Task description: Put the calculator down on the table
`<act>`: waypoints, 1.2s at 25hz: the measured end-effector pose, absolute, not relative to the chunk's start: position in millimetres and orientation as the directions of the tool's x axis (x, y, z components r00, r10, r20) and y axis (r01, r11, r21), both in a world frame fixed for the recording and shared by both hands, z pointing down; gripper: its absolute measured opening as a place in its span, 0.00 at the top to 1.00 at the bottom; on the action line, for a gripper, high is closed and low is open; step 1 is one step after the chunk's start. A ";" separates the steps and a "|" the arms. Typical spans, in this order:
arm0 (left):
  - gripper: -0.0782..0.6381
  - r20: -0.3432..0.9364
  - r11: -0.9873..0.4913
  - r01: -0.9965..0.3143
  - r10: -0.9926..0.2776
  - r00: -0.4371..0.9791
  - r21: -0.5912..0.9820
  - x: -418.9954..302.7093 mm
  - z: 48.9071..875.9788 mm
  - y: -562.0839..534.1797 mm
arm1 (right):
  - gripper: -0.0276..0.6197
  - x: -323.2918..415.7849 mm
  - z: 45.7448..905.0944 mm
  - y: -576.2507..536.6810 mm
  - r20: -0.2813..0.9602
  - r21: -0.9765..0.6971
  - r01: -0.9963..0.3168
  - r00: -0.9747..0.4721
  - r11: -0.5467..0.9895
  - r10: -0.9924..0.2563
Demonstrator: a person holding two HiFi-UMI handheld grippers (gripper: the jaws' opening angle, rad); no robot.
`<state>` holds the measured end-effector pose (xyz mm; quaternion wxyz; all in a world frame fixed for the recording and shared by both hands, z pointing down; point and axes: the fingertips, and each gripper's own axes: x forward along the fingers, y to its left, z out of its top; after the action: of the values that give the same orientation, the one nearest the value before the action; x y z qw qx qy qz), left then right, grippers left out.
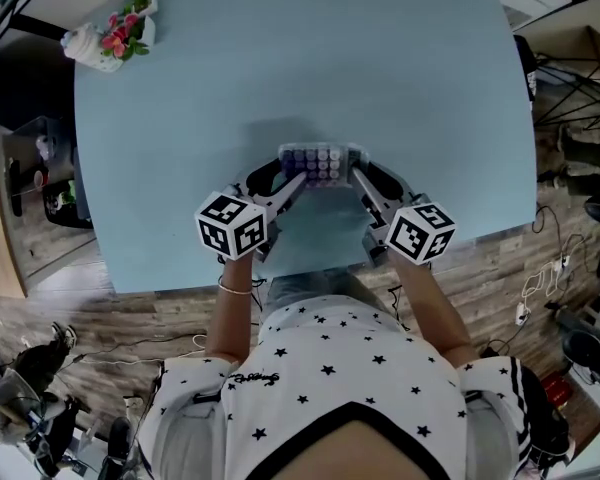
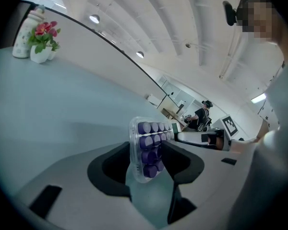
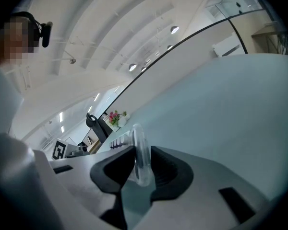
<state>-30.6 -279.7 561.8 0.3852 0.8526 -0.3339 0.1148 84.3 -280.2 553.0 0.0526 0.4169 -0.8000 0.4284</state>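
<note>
Head view | left gripper [image 1: 294, 179] pinching left end of calculator [image 1: 321, 161] | right gripper [image 1: 359, 176] pinching right end

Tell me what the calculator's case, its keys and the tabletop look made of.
Calculator case: clear glossy plastic; the rim is see-through with highlights.
Keys: purple and matte; plastic or rubber, can't tell which.
Tabletop: smooth pale blue with a low sheen, probably laminate.
</note>
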 end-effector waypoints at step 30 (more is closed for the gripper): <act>0.58 0.599 -0.494 -0.745 -0.453 0.660 0.448 -21.6 579.2 -279.2 | 0.78 88.0 581.8 -282.8 0.560 -0.498 -0.784 -0.616 0.370 -0.554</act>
<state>-21.6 -279.2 579.2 0.3543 0.8394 -0.3570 0.2059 88.0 -282.8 581.8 0.1509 0.4112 -0.8137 0.3823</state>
